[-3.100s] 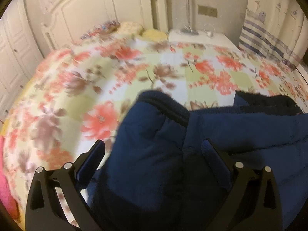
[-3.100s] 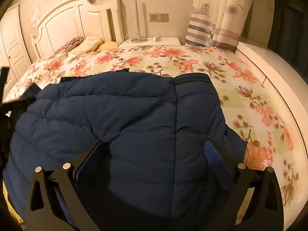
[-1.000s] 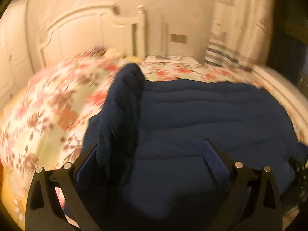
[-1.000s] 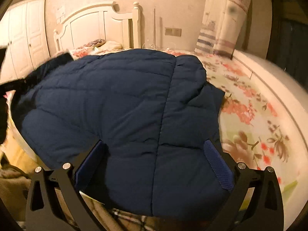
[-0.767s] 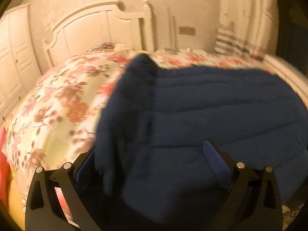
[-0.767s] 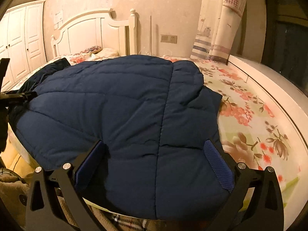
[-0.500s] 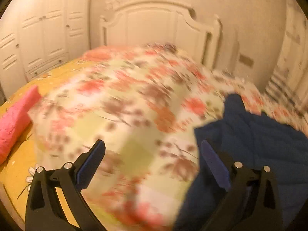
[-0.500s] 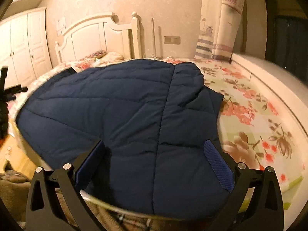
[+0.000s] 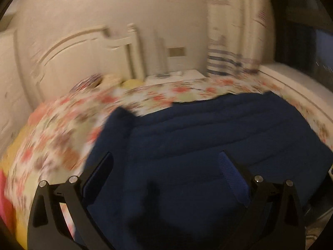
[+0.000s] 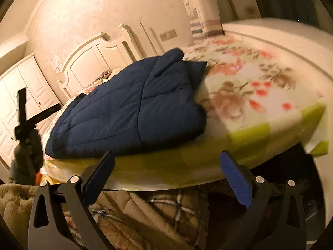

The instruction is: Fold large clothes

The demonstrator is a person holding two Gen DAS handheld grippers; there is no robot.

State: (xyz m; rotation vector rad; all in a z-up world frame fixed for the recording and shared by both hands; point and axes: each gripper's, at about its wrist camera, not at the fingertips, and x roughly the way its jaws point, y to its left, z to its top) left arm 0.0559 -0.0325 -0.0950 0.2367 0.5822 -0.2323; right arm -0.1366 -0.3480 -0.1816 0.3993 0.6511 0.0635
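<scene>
A large navy quilted jacket (image 9: 208,141) lies folded on the floral bedspread (image 9: 62,129); it also shows in the right wrist view (image 10: 129,108) near the bed's foot edge. My left gripper (image 9: 166,170) is open, with the jacket's near edge in view between its fingers. My right gripper (image 10: 166,166) is open and empty, pulled back below the bed's foot edge, apart from the jacket. The left gripper and its gloved hand (image 10: 27,137) show at the far left of the right wrist view.
A white headboard (image 9: 87,48) and pillows (image 9: 116,81) are at the far end. A nightstand (image 9: 174,77), a curtain (image 9: 233,41) and a white ledge (image 10: 281,33) stand to the right. A plaid blanket (image 10: 145,214) lies below the bed edge.
The right gripper has drawn back and dropped below the bed edge, leaving the jacket. The left wrist view has swung from the bare bedspread back over the jacket.
</scene>
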